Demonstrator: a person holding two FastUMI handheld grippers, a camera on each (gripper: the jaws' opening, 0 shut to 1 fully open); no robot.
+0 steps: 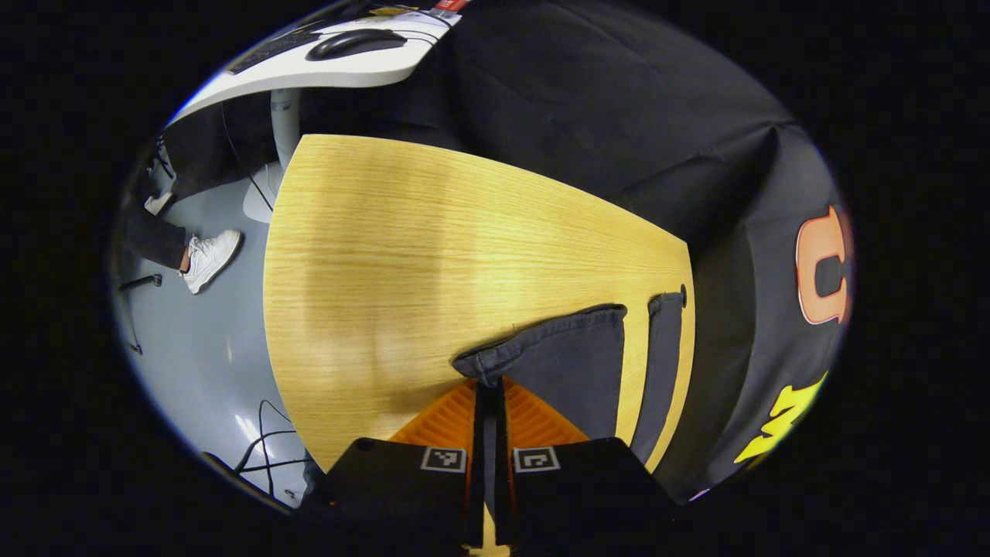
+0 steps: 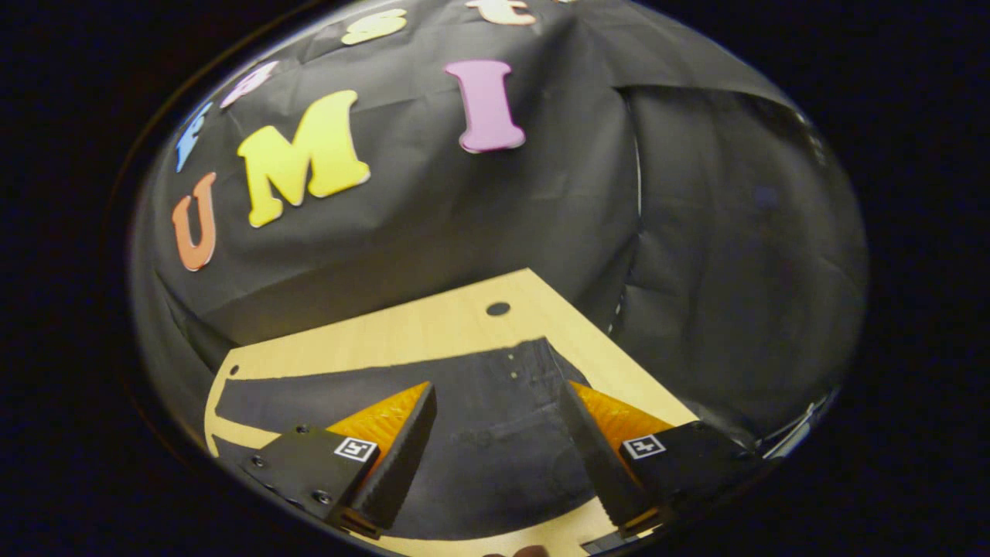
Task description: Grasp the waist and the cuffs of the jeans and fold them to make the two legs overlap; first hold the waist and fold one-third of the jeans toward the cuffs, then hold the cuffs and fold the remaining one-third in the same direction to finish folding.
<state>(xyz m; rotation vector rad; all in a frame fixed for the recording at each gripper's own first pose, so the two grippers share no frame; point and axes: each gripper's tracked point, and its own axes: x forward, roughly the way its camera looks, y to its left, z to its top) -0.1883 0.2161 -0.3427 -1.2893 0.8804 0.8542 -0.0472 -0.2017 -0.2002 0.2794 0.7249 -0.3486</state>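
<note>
Dark jeans (image 1: 576, 363) lie flat on a light wooden table (image 1: 387, 263). In the left gripper view two leg ends reach toward me, the nearer leg and a second leg (image 1: 663, 371) beside it near the table's right edge. My left gripper (image 1: 489, 384) is shut, its fingers pinching the cuff corner of the nearer leg. In the right gripper view the wider waist end of the jeans (image 2: 495, 433) spreads across the table (image 2: 418, 329), with small rivets (image 2: 511, 366) showing. My right gripper (image 2: 496, 387) hovers over it, open, with the denim seen between its fingers.
The black cloth wall closes in the table's far and right sides. A small hole (image 2: 498, 309) sits near the table corner. Left of the table is grey floor with cables (image 1: 263, 449), a person's white shoe (image 1: 209, 257) and a white desk (image 1: 325, 66) with a mouse.
</note>
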